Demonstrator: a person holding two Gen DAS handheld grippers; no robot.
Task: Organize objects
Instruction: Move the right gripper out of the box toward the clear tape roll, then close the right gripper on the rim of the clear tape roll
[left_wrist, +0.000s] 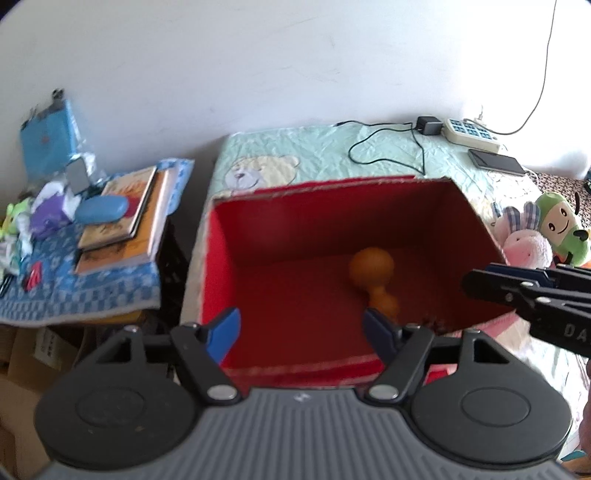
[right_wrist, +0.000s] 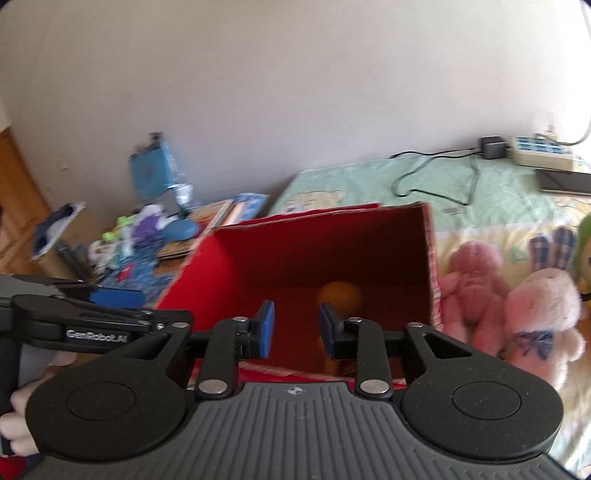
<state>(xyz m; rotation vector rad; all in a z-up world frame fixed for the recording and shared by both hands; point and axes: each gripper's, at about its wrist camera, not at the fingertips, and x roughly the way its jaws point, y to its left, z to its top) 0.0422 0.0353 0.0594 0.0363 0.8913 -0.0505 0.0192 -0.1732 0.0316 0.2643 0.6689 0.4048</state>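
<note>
While both claws hang over the bed, the red box (left_wrist: 332, 229) sits open on the green blanket (left_wrist: 388, 155). An orange toy (left_wrist: 373, 269) lies alone on the box floor, near the right wall. The left gripper (left_wrist: 301, 328) is spread wide and holds nothing. The right gripper (right_wrist: 296, 328) has only a small gap between its blue pads (right_wrist: 269, 328), and nothing is in it. Just beside the box, on its right, lie a pink bear (right_wrist: 472, 284), a pink bunny (right_wrist: 539, 314) and a green doll (left_wrist: 561, 225). A power strip (left_wrist: 471, 133) and a black phone (left_wrist: 495, 160) rest by the wall. Left of the bed, books (left_wrist: 125, 218) are stacked on a blue cloth (left_wrist: 92, 291).
</note>
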